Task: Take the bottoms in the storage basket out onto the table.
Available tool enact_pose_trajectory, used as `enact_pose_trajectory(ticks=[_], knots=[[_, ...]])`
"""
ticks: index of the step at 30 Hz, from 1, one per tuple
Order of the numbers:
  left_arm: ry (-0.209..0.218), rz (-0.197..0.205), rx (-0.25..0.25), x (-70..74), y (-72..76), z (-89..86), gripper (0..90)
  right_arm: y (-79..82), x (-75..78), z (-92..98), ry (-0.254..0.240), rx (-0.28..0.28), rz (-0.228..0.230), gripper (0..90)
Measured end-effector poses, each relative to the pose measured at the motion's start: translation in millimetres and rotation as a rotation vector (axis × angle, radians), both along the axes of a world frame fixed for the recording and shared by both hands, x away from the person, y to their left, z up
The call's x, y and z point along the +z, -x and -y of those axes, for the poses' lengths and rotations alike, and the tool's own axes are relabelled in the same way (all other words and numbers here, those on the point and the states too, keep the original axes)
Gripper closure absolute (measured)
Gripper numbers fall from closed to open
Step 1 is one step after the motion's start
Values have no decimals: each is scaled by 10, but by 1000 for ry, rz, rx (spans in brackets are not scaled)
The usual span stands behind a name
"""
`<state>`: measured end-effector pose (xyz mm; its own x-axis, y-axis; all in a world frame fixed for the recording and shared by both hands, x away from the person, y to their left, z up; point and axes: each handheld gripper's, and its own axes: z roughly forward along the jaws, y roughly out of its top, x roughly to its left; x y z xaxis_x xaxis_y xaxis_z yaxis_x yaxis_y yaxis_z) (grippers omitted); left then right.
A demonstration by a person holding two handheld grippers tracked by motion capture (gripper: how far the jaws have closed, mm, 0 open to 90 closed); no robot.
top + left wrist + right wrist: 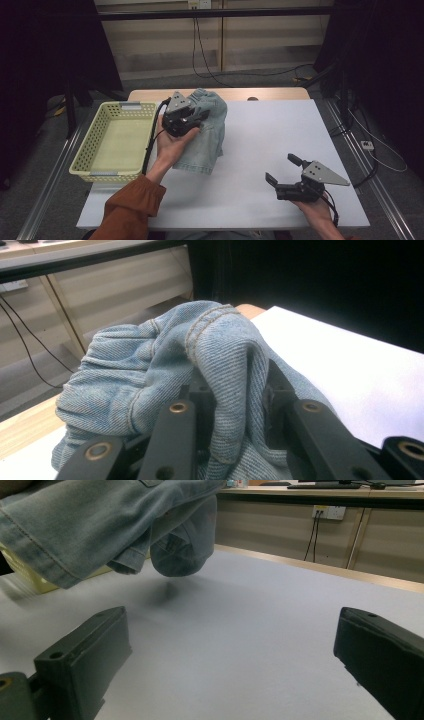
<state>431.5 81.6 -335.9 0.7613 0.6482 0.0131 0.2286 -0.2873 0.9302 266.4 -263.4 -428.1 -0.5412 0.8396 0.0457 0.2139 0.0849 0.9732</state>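
denim jeans hang bunched from the left gripper, whose jaws are clenched on a thick fold of the cloth; in the left gripper view the fold stands up between the two black jaws, seam stitching running over its top. most of the garment droops below and to the right of that claw, above the white table, and in the right gripper view the hem hangs clear of the surface. the yellow basket sits just to the left of the claw. the right gripper rests well off to the right, jaws released wide with nothing between them. the cloth looks soft, limp and fairly heavy for fabric, not fragile or slippery; it will likely sag and swing. a thick seam or bunched fold seems the surest hold, and a second grip on the hanging hem would steady it.
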Motion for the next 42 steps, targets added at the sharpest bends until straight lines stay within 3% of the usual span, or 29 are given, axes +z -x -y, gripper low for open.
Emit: enact_pose_trajectory(ticks=[17,25,35,42], knots=[[-14,-20,21,-135,-91,41,729,4,-1,2,-2,-3,-1,15],[-51,-16,34,-225,-130,85,717,3,-2,0,0,-1,-1,15],[-83,-65,47,-416,-219,102,698,7,0,3,-1,-1,-1,15],[-120,-95,23,-494,-231,159,682,7,-1,1,-1,0,-1,15]])
